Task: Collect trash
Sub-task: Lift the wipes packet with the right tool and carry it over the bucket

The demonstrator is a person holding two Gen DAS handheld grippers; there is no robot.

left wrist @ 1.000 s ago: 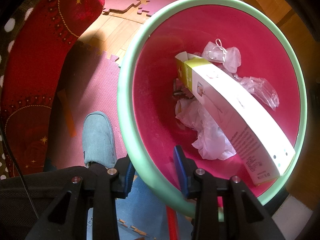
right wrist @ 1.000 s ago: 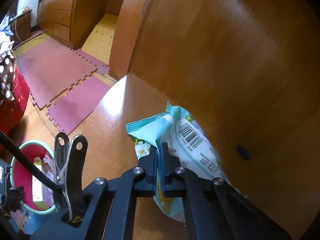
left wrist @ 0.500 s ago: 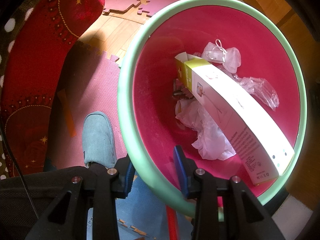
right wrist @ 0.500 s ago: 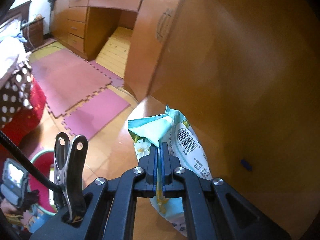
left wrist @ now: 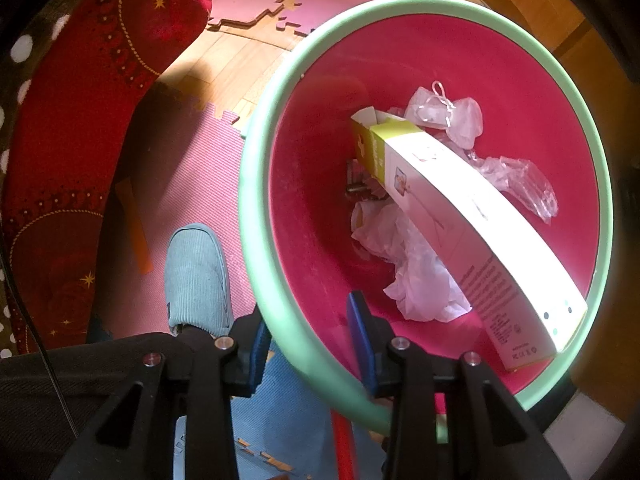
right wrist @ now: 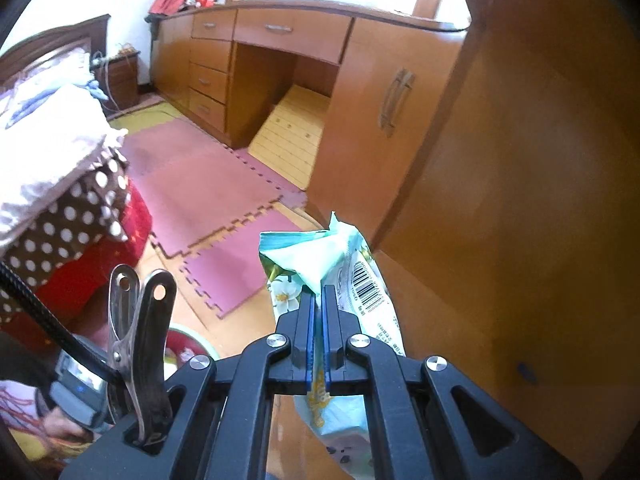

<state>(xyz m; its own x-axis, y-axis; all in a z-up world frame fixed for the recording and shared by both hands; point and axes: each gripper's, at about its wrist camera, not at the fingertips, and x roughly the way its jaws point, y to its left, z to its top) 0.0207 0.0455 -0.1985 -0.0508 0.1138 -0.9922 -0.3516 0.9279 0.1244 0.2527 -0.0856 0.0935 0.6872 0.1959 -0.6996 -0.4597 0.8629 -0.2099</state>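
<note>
Your right gripper (right wrist: 318, 312) jaws pinch the wrapper (right wrist: 344, 280); your left gripper (left wrist: 308, 338) clamps the bin (left wrist: 256, 216) rim, low to your left.

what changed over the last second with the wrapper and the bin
The right gripper, shut on the teal wipes packet, has lifted and tilted up: the desk and window have come into its view. The left gripper stays clamped on the green rim of the pink bin; the white carton and plastic scraps inside have not shifted.
</note>
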